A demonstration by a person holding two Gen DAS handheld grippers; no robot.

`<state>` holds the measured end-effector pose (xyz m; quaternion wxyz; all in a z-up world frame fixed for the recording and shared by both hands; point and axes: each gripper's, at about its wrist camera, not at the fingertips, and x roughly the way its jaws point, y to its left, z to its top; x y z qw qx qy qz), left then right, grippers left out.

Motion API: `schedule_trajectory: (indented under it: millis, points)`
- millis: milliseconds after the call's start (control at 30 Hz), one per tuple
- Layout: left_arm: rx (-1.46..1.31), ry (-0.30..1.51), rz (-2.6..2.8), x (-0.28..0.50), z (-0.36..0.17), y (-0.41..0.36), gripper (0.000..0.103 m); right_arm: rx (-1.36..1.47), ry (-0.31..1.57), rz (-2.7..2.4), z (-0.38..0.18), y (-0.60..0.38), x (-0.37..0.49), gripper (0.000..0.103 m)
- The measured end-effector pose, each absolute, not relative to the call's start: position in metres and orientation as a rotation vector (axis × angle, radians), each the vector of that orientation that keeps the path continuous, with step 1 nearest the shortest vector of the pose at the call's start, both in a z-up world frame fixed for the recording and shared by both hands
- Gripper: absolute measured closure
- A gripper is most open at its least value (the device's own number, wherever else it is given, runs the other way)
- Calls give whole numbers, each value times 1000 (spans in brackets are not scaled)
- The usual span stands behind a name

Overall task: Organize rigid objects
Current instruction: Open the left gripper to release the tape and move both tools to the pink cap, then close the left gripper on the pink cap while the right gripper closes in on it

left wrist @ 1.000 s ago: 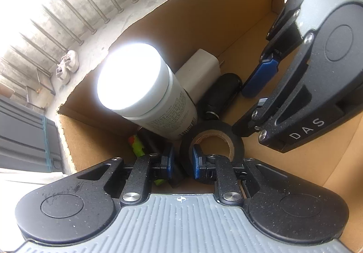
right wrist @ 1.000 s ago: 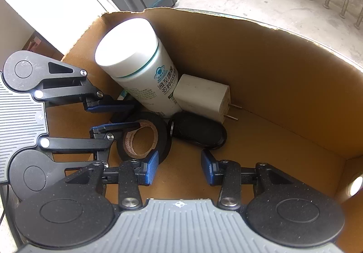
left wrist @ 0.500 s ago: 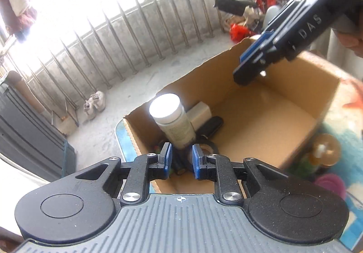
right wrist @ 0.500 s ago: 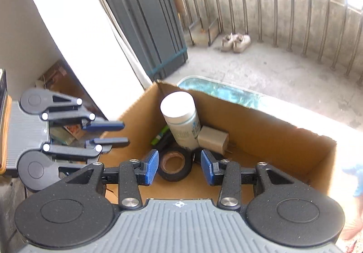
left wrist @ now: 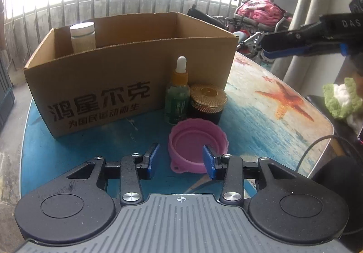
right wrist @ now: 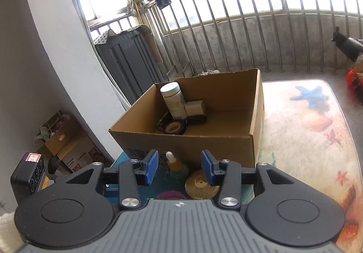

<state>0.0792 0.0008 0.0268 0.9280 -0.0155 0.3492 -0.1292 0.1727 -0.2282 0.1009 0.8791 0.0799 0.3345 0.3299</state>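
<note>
The printed cardboard box (left wrist: 127,85) stands on the table with a white bottle (left wrist: 82,36) upright in its far left corner. In front of it stand a dropper bottle (left wrist: 178,92) and a gold-lidded jar (left wrist: 208,101), with a pink collapsible cup (left wrist: 195,137) nearer. My left gripper (left wrist: 180,159) hovers low by the cup, jaws opening, pads touching nothing. My right gripper (right wrist: 179,165) is open above the dropper bottle (right wrist: 174,163) and gold-lidded jar (right wrist: 200,185), holding nothing. The box (right wrist: 188,142) also holds a black tape roll (right wrist: 174,127) and a white charger (right wrist: 195,106).
The table cover (left wrist: 261,121) has a sea and starfish print, and its rounded edge runs along the right. My right gripper (left wrist: 267,47) reaches in from the upper right. A metal railing (right wrist: 249,26), a grey cabinet (right wrist: 127,64) and floor boxes (right wrist: 68,146) surround the table.
Both grippers have drawn back out of the box to the near side of the table. The left jaws have widened. The tape roll stays in the box.
</note>
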Motion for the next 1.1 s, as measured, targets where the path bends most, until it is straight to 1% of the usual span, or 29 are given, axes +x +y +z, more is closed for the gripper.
schedule_trajectory:
  millis: [133, 200, 233, 267, 300, 367, 433, 467, 567, 633, 700, 733, 767, 800, 867, 1033, 1100]
  points:
    - [-14, 690, -244, 82, 15, -3, 62, 235, 755, 641, 58, -235, 152, 58]
    - [-57, 726, -244, 88, 7, -1, 63, 253, 788, 628, 40, -231, 149, 58]
    - [-65, 723, -249, 88, 7, 0, 65, 257, 801, 619, 32, -230, 148, 58]
    - [-60, 719, -257, 87, 6, -1, 69, 257, 810, 612, 29, -228, 148, 58]
    - [-43, 718, -265, 85, 7, -2, 70, 245, 816, 613, 23, -224, 147, 58]
    - [-2, 712, -278, 81, 7, -4, 75, 215, 817, 605, 21, -217, 148, 58]
    - [18, 709, -294, 76, 6, -4, 76, 146, 806, 594, 19, -206, 143, 58]
    - [27, 708, -297, 73, 6, -5, 82, 115, 803, 595, 19, -201, 143, 58]
    - [52, 692, -302, 66, 8, -6, 91, 68, 821, 625, 15, -189, 142, 58]
    - [80, 684, -305, 60, 7, -9, 94, 63, 850, 634, 8, -183, 145, 58]
    - [133, 682, -309, 54, 7, -14, 95, 33, 868, 638, 1, -176, 144, 59]
    - [162, 678, -309, 52, 7, -18, 95, 17, 879, 647, -3, -172, 143, 65]
    - [182, 669, -311, 50, 8, -20, 95, -4, 891, 664, -8, -168, 141, 75]
    - [201, 665, -306, 48, 8, -21, 95, -18, 884, 669, -12, -166, 138, 78]
    - [216, 658, -302, 46, 8, -23, 95, -54, 849, 668, -13, -162, 128, 79]
    - [226, 640, -298, 42, 10, -24, 95, -58, 836, 649, -10, -164, 112, 80]
    - [250, 611, -277, 36, 14, -26, 95, -80, 820, 649, -7, -165, 104, 86]
